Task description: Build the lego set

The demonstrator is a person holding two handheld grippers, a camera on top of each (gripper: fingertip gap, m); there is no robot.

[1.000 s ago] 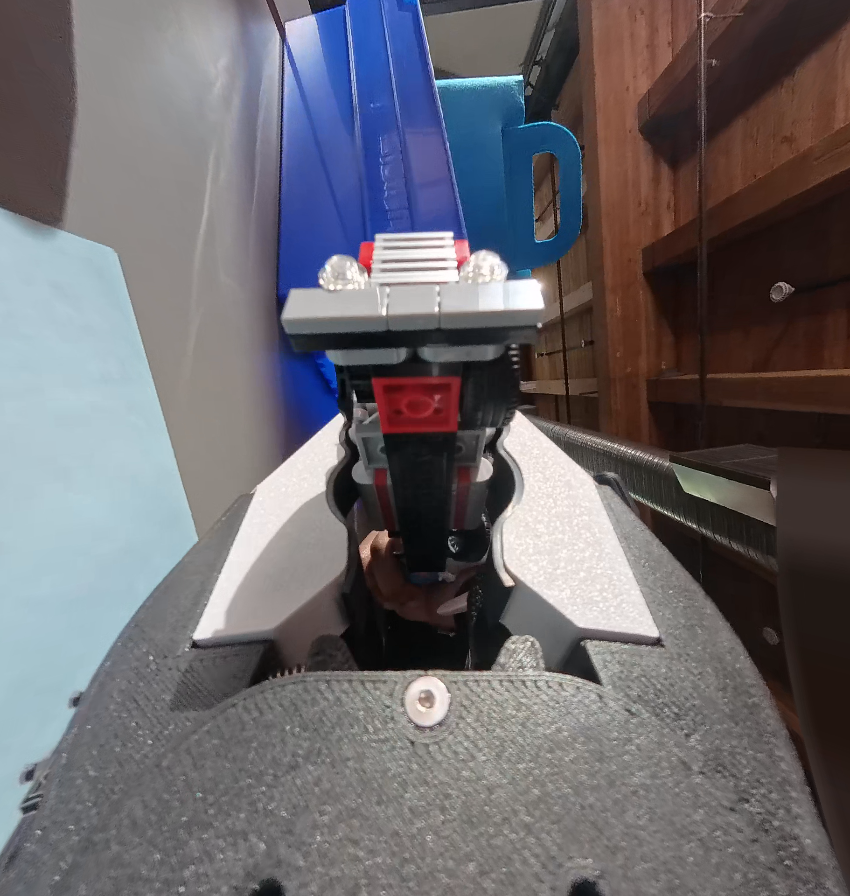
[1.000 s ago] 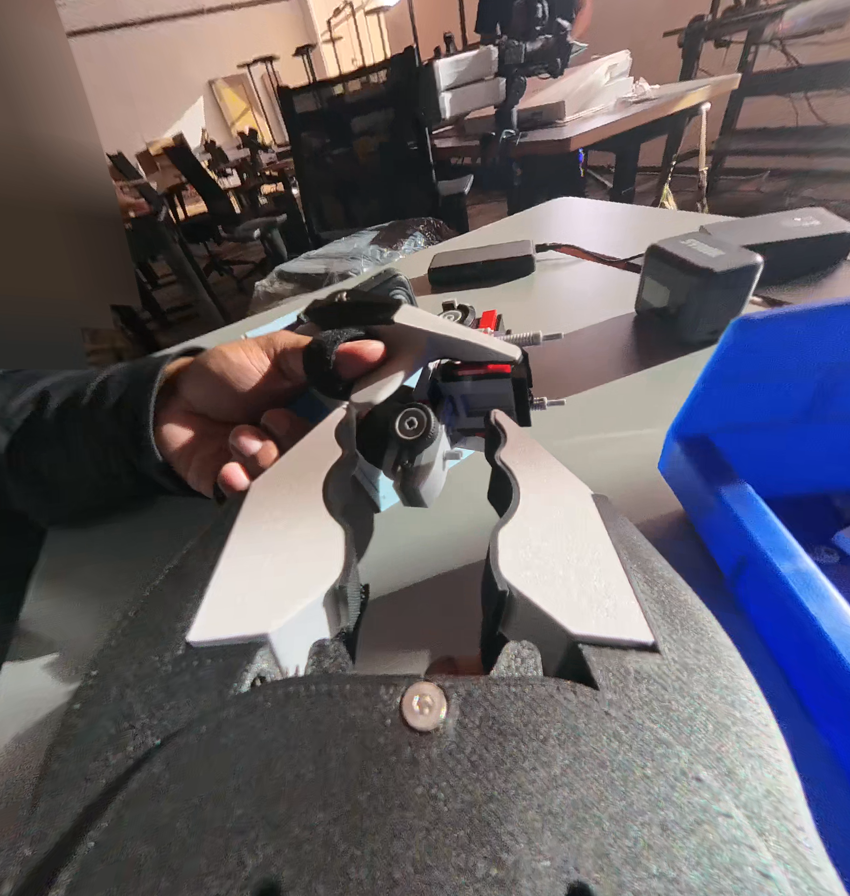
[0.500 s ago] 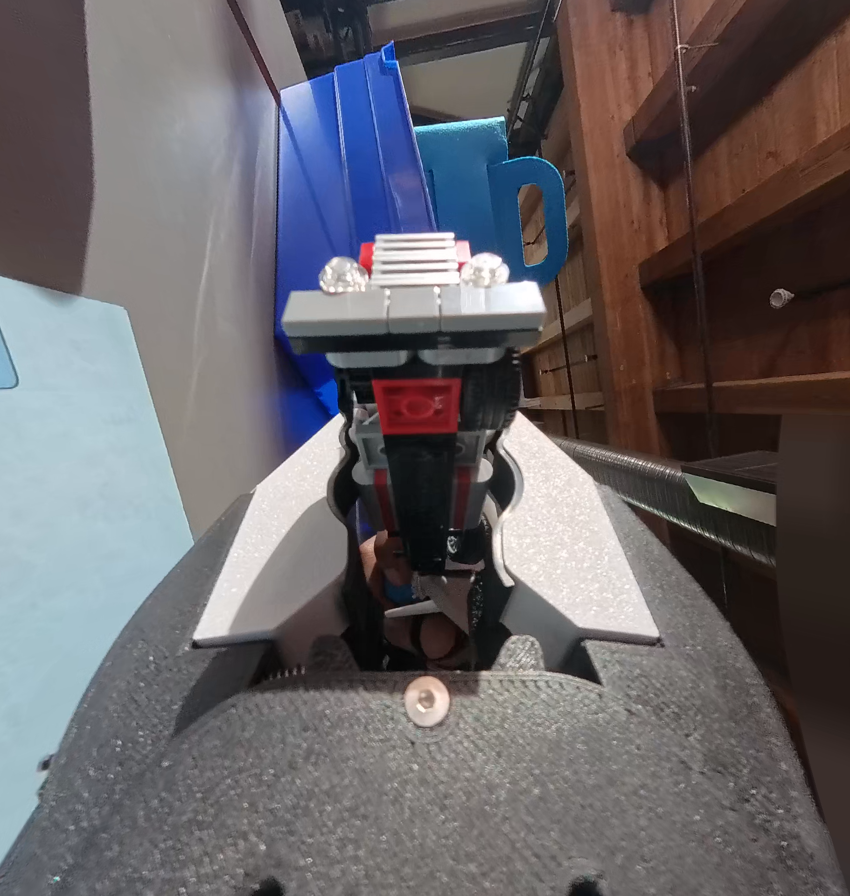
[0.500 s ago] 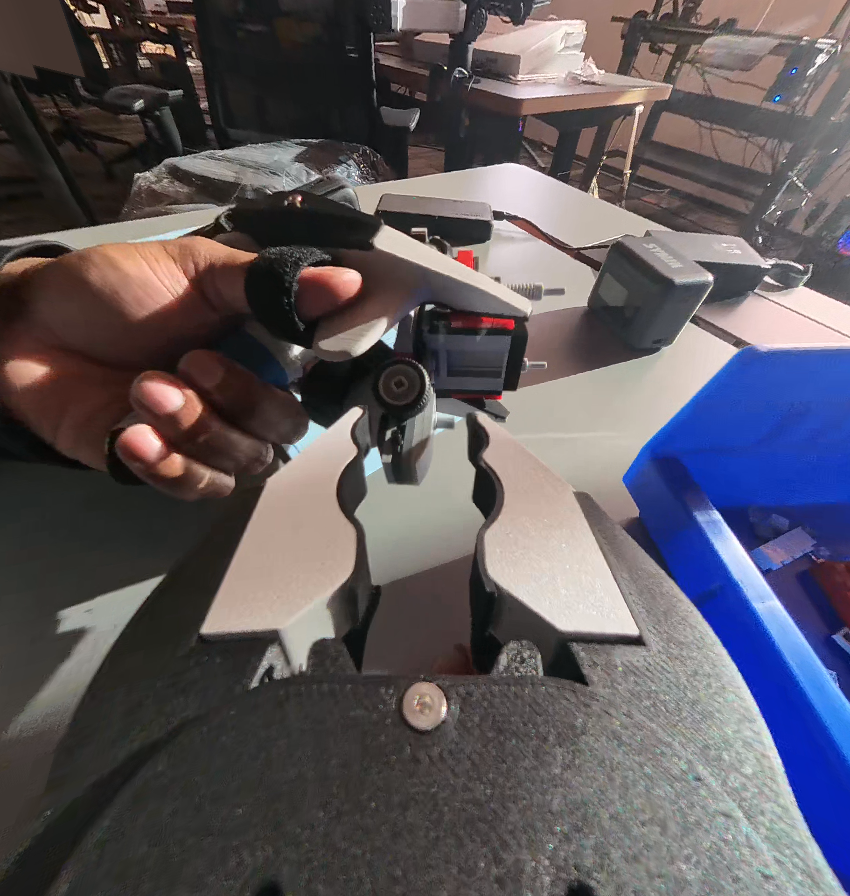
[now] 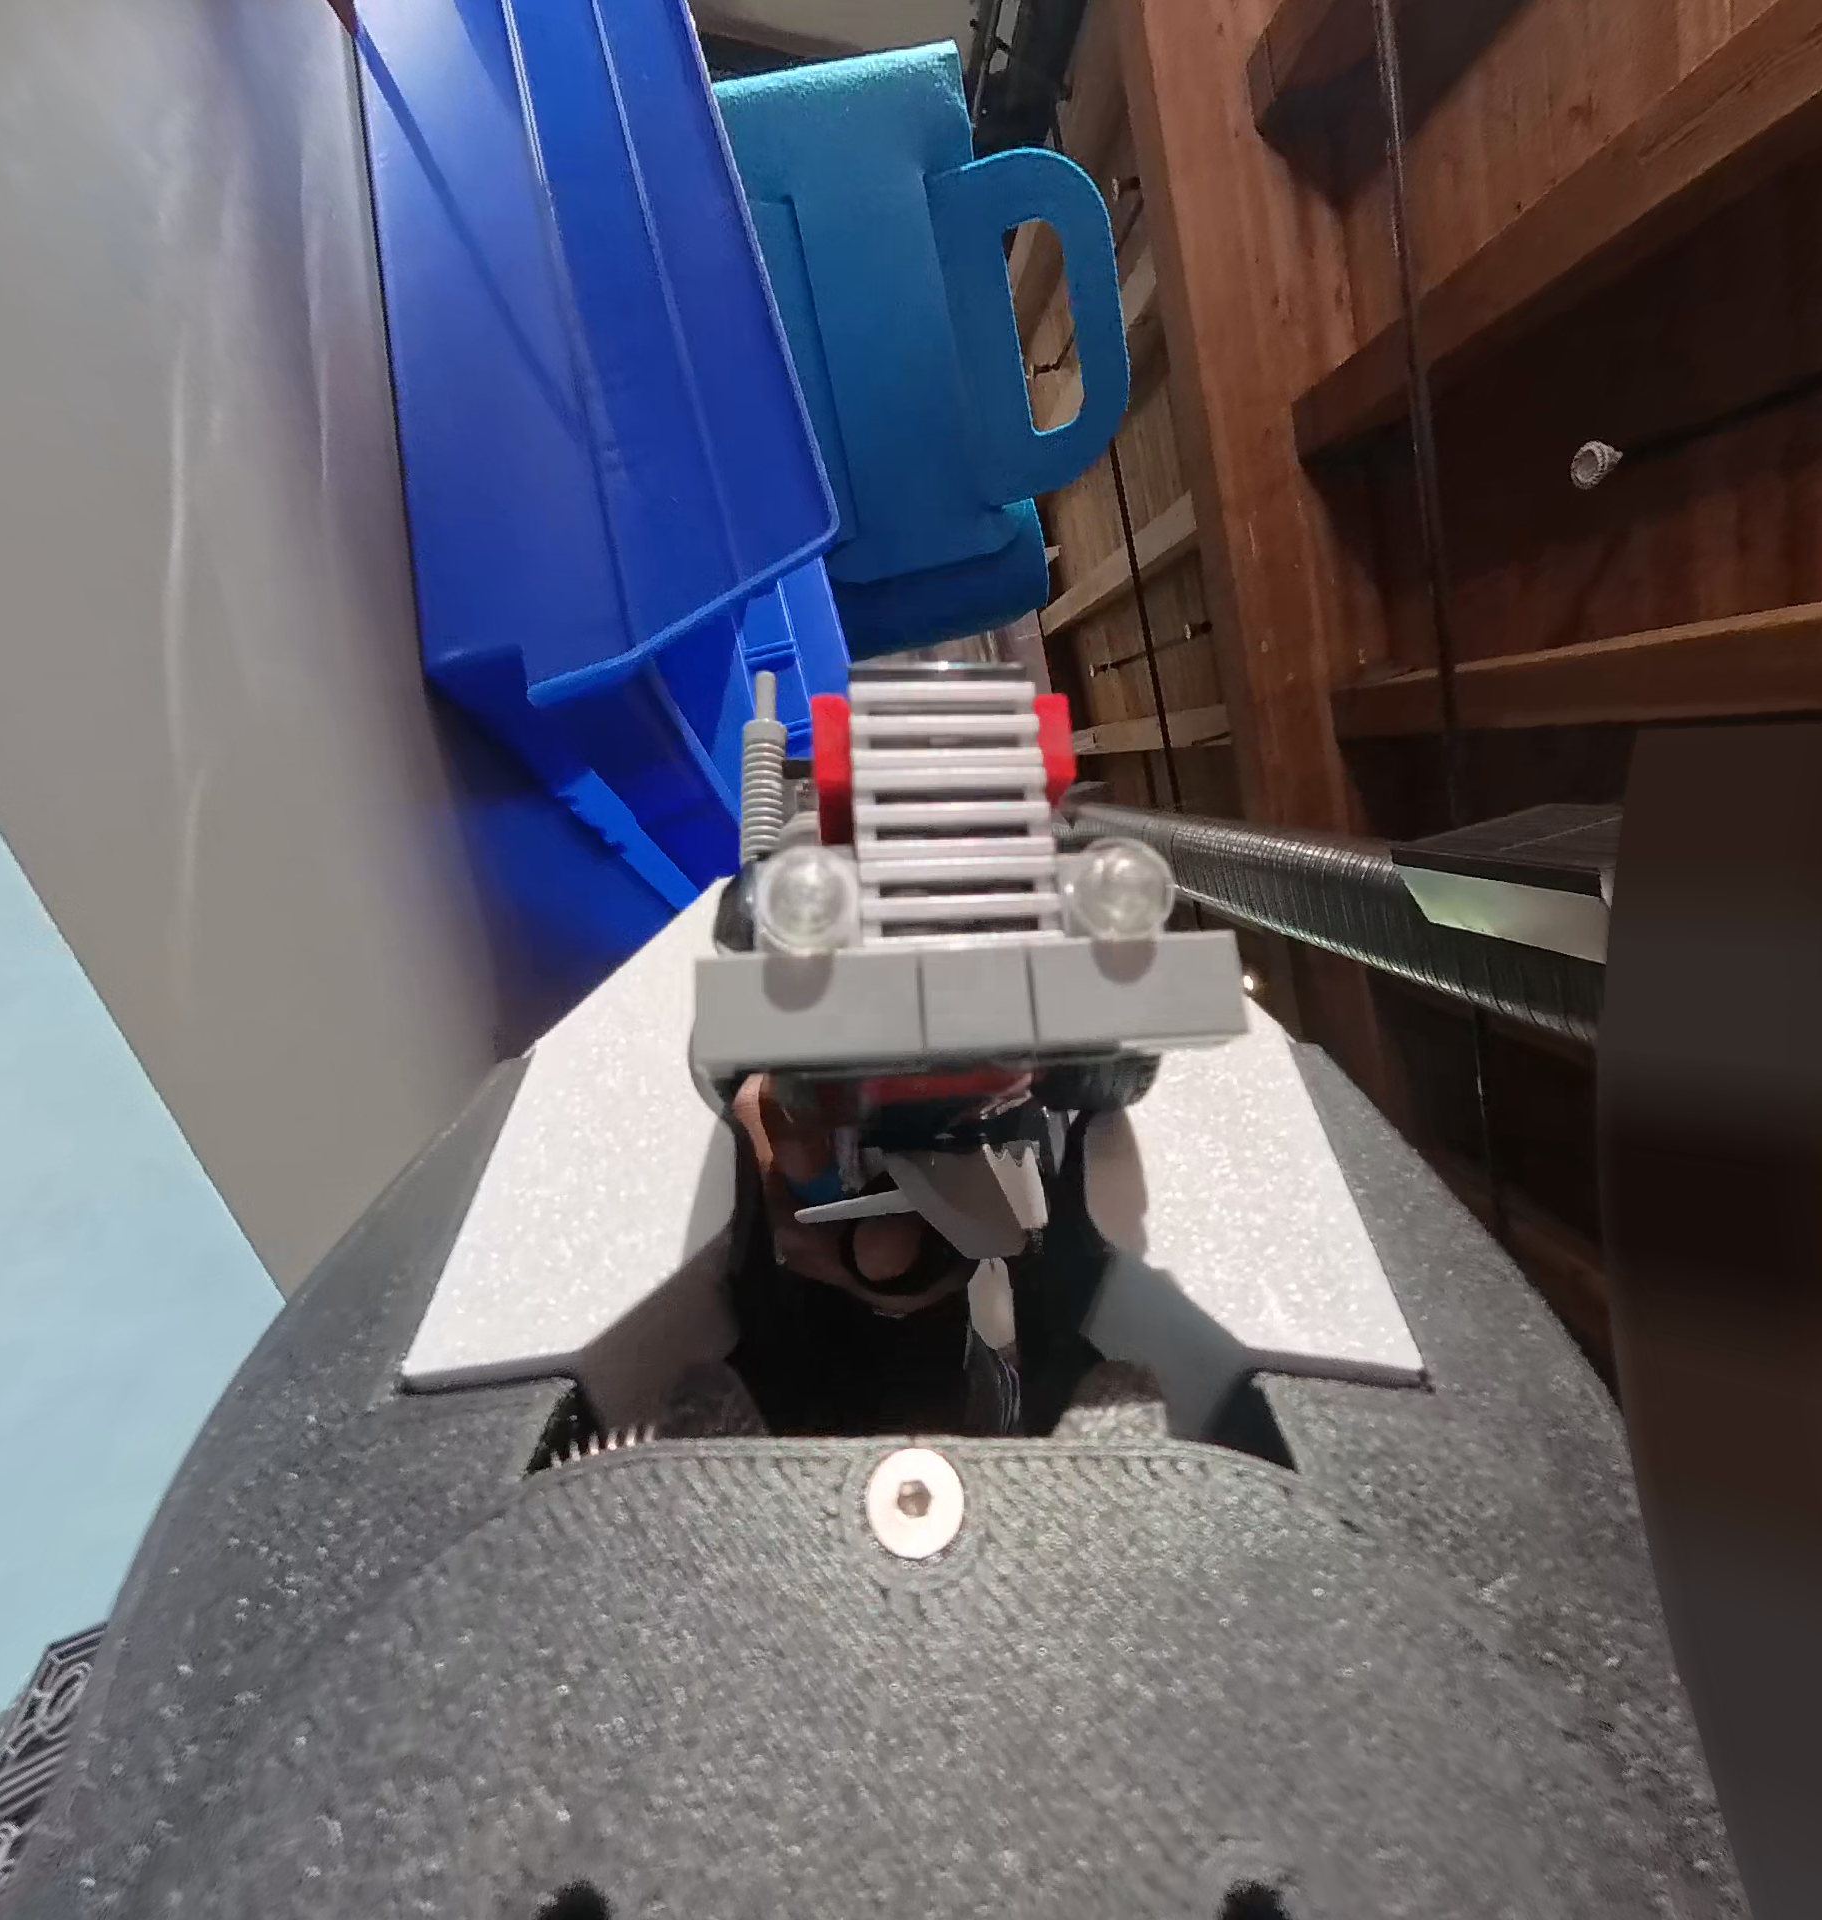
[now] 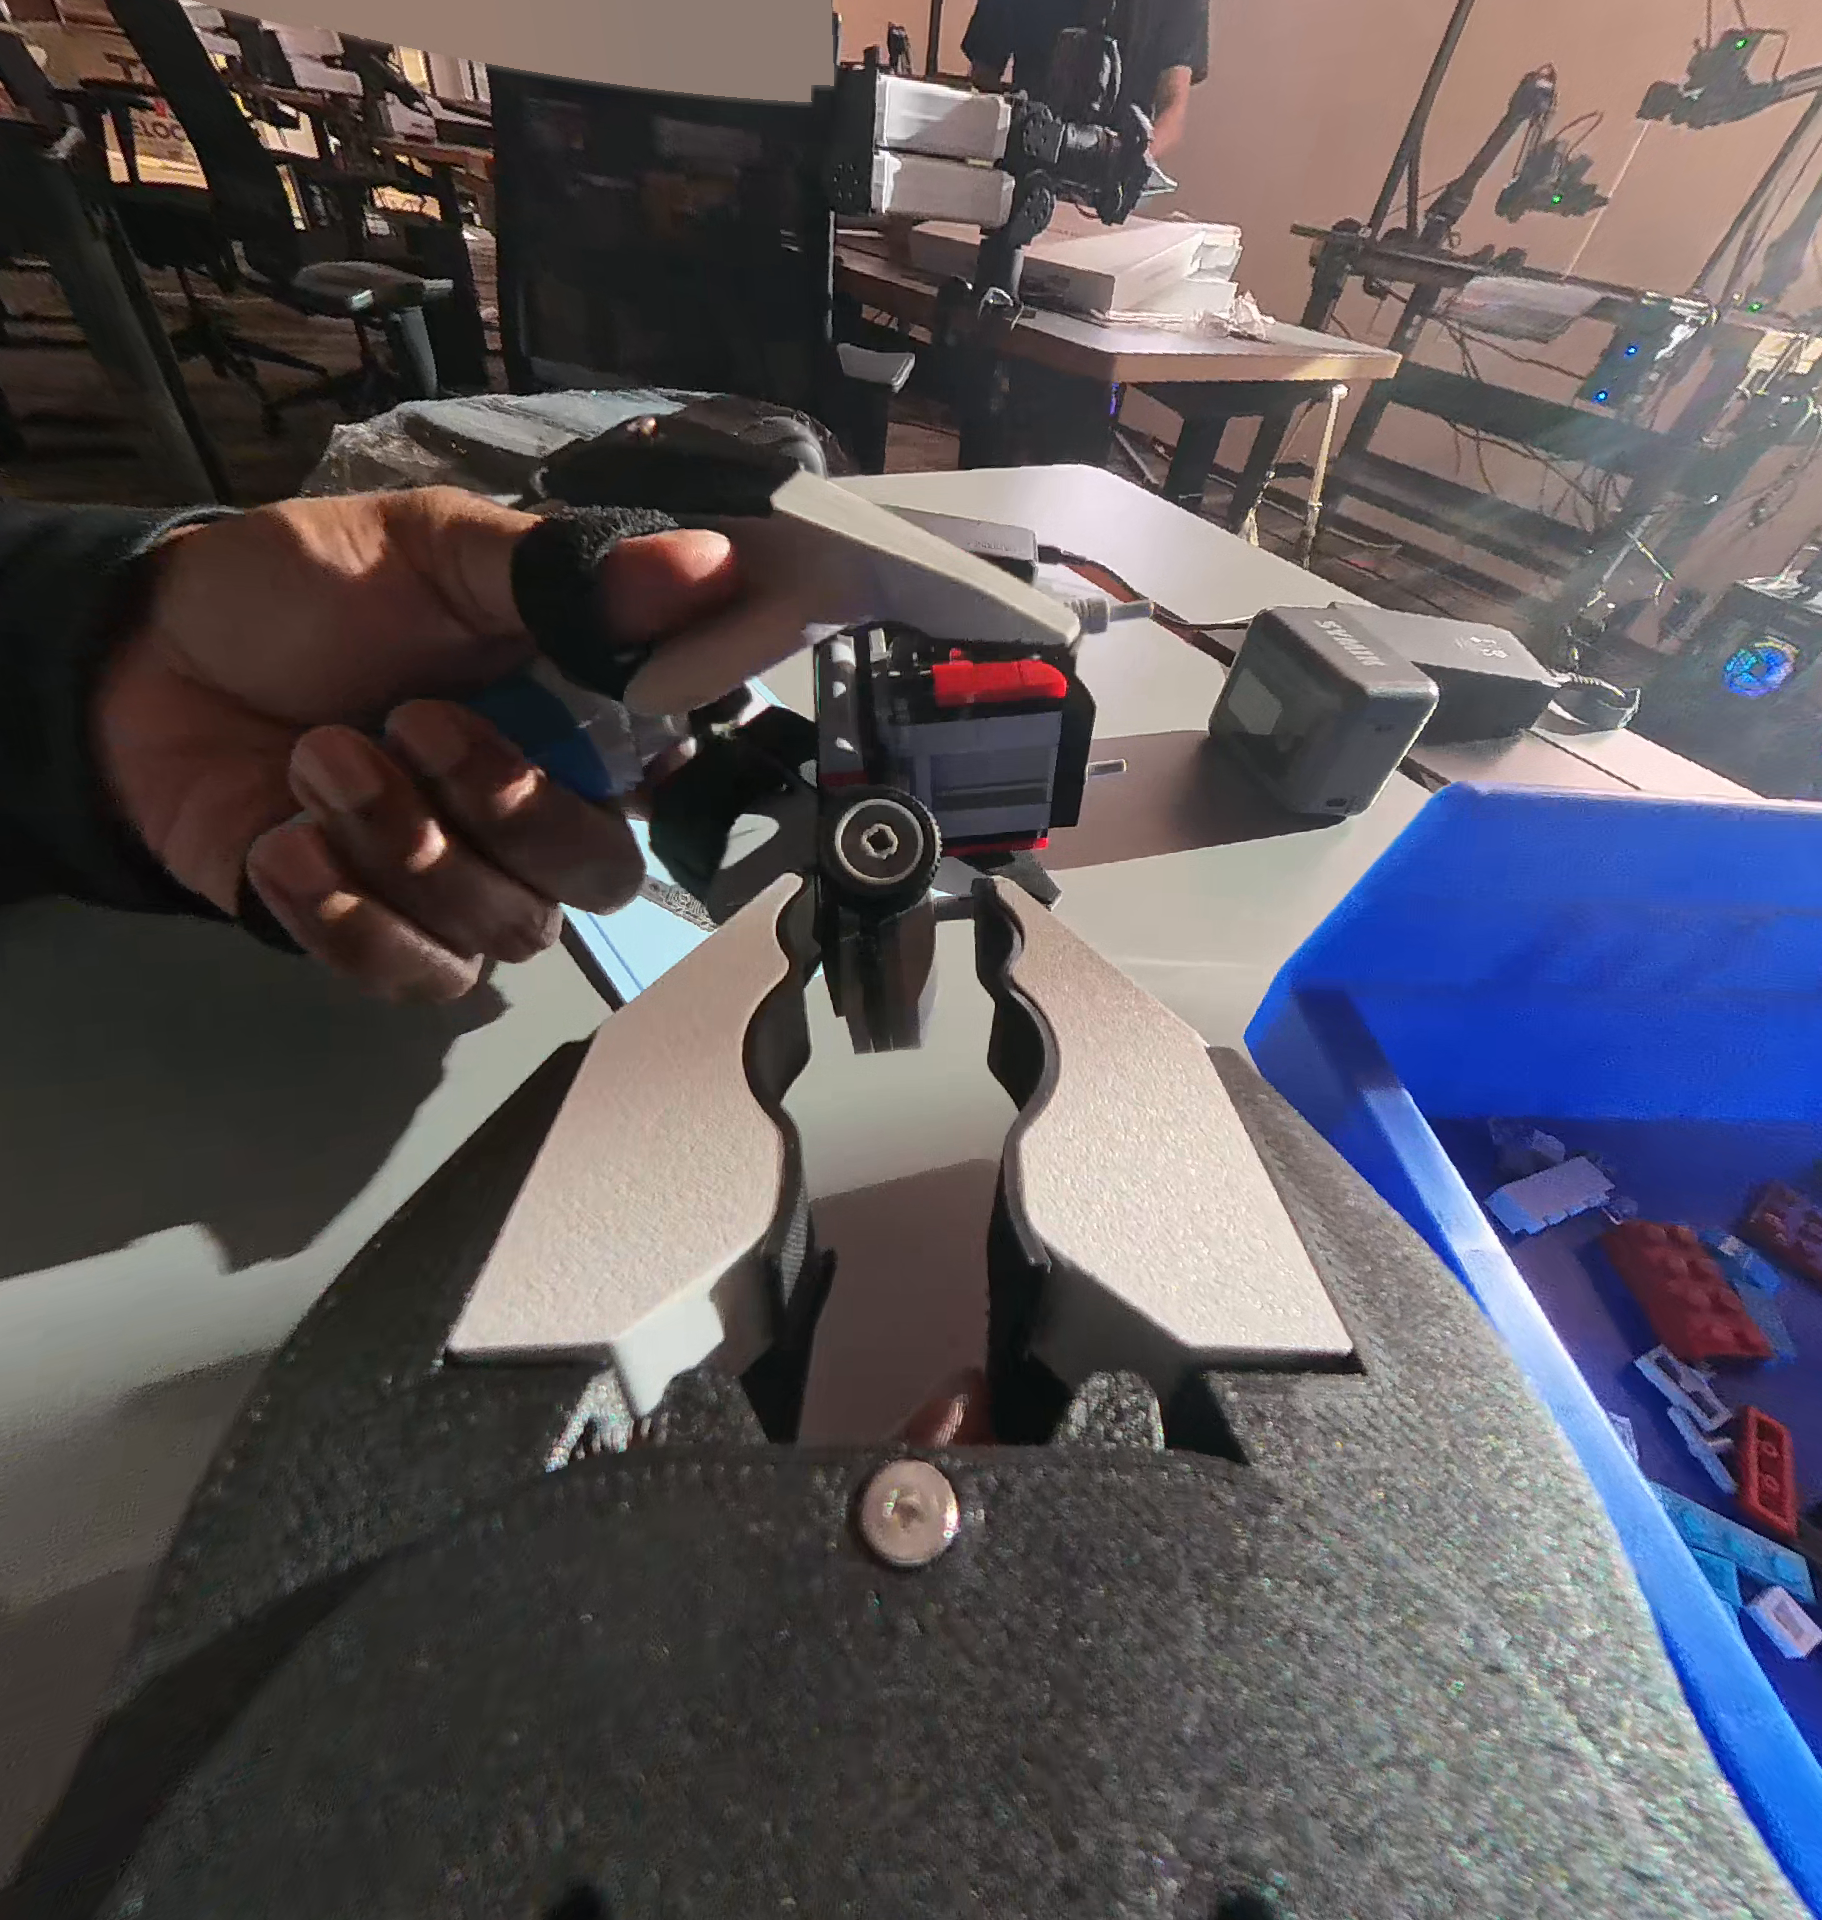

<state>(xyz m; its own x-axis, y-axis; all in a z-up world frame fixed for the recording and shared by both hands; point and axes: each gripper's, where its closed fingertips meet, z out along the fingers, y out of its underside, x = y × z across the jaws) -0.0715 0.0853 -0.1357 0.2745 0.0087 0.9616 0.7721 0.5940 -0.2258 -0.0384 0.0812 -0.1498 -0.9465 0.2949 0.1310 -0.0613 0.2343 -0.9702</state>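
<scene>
Each hand-held gripper has a black, grainy, rounded body with a single silver hex screw at 6 o'clock of the finger gap. The left hand-held gripper (image 5: 928, 1070) carries two flat pale-grey fingers (image 5: 574, 1195) with wavy black inner pads. The right hand-held gripper (image 6: 891, 914) has the same grey fingers (image 6: 1146, 1174) with scalloped dark edges. At 9 o'clock, the person's hand (image 6: 367, 727) wears a dark sleeve and a black fabric loop around one finger.

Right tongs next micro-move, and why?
Probably ease the right tongs forward and close on the grey piece hanging under the lego truck. Their jaws stand open either side of it, and the left tongs already clamp the truck.
</scene>
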